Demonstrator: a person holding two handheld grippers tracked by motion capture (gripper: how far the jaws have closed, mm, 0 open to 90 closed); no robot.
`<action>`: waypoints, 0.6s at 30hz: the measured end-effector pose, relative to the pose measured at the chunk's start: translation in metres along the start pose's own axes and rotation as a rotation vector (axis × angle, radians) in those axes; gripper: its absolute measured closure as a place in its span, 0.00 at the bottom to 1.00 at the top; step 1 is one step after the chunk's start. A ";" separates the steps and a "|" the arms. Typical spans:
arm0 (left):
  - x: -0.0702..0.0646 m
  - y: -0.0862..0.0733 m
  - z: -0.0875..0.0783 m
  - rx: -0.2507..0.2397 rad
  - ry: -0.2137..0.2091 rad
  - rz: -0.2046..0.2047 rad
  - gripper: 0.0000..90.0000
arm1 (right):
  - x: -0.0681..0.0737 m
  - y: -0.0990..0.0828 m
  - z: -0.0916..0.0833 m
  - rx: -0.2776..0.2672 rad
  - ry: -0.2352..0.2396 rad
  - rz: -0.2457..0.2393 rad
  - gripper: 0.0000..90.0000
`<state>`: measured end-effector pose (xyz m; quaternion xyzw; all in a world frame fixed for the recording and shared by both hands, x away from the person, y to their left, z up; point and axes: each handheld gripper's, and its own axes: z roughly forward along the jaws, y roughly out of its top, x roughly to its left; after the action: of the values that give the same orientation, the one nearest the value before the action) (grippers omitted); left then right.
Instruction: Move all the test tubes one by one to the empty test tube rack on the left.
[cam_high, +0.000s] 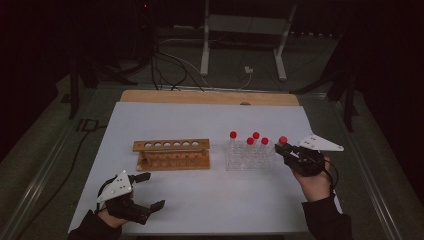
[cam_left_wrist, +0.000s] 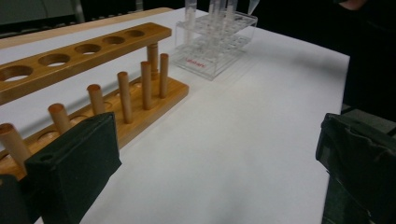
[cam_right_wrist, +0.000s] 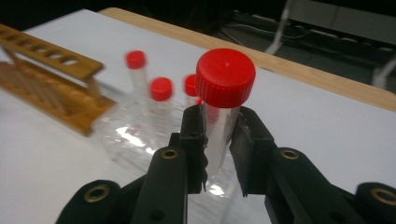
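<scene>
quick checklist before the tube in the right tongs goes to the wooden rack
1. Grip: right tongs shut on the tube, just under its red cap: ok.
2. Tube free of the clear rack: cannot tell.
3. Wooden rack holes empty: ok.
4. Path between the racks over bare table: ok.
5. Left tongs open, holding nothing, near the wooden rack's front, ready to steady it: ok.
6. Other four tubes upright in the clear rack: ok.

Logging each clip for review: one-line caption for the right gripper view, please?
Right gripper shut on a clear red-capped plastic tube, upright before the clear plastic rack and wooden peg rack.
</scene>
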<state>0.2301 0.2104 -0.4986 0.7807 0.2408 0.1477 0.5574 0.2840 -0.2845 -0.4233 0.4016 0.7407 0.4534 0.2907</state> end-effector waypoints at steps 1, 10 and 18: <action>0.000 0.001 0.000 0.002 -0.009 -0.001 0.00 | 0.006 0.003 0.000 0.002 0.029 -0.006 0.84; -0.004 0.012 0.001 0.015 -0.046 -0.013 0.01 | 0.036 0.013 0.005 0.012 0.141 -0.050 0.84; -0.004 0.022 0.001 0.025 -0.064 -0.005 0.01 | 0.061 0.017 0.016 0.020 0.219 -0.096 0.84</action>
<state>0.2317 0.2011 -0.4779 0.7913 0.2268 0.1183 0.5554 0.2718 -0.2203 -0.4185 0.3165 0.7910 0.4726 0.2254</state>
